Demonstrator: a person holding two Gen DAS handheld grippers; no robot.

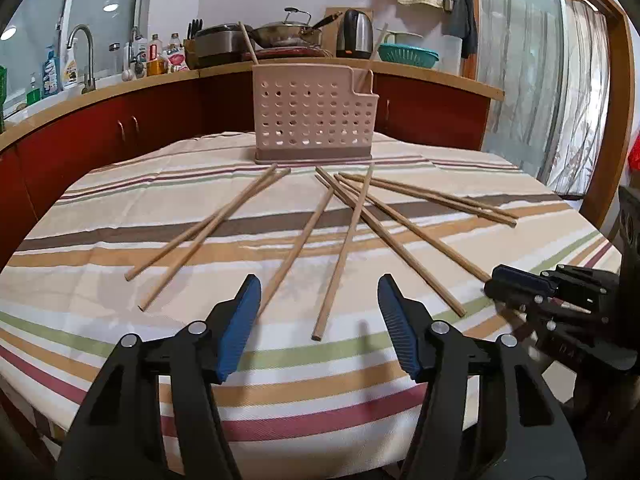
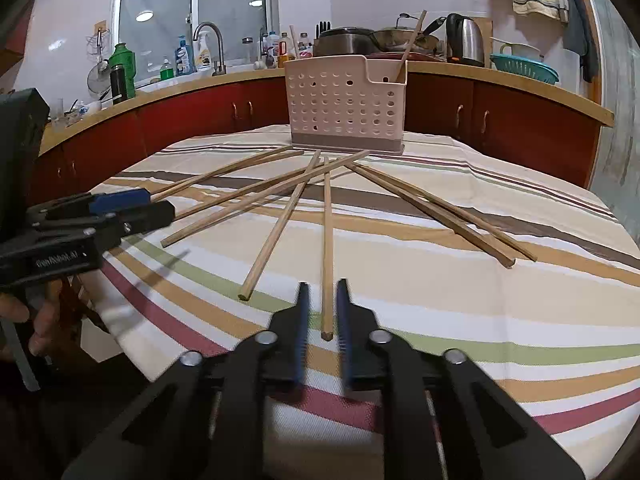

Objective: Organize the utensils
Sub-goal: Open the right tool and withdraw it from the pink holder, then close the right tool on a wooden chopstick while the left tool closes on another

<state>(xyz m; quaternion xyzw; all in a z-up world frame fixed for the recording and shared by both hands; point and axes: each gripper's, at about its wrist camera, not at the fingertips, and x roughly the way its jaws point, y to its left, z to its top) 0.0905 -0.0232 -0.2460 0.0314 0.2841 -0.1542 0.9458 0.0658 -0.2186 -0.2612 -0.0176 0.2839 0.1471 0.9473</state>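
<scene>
Several wooden chopsticks lie fanned across the striped tablecloth (image 1: 120, 216) in front of a beige perforated utensil holder (image 1: 314, 116) (image 2: 346, 108). One stick stands in each end of the holder. My left gripper (image 1: 318, 292) (image 2: 160, 206) is open low over the cloth. The near ends of two loose chopsticks (image 1: 332, 264) lie between its blue pads, untouched. My right gripper (image 2: 323, 286) (image 1: 494, 280) is shut on the near end of one chopstick (image 2: 327, 240) (image 1: 420, 234), which still rests flat and points at the holder.
A wooden counter (image 1: 440, 76) over red cabinets curves behind the table, carrying a faucet (image 2: 212, 40), bottles, a wok, a kettle (image 2: 466, 38) and a teal colander (image 2: 524, 68). The table's near edge lies just below both grippers. A hand (image 2: 40, 316) holds the left gripper.
</scene>
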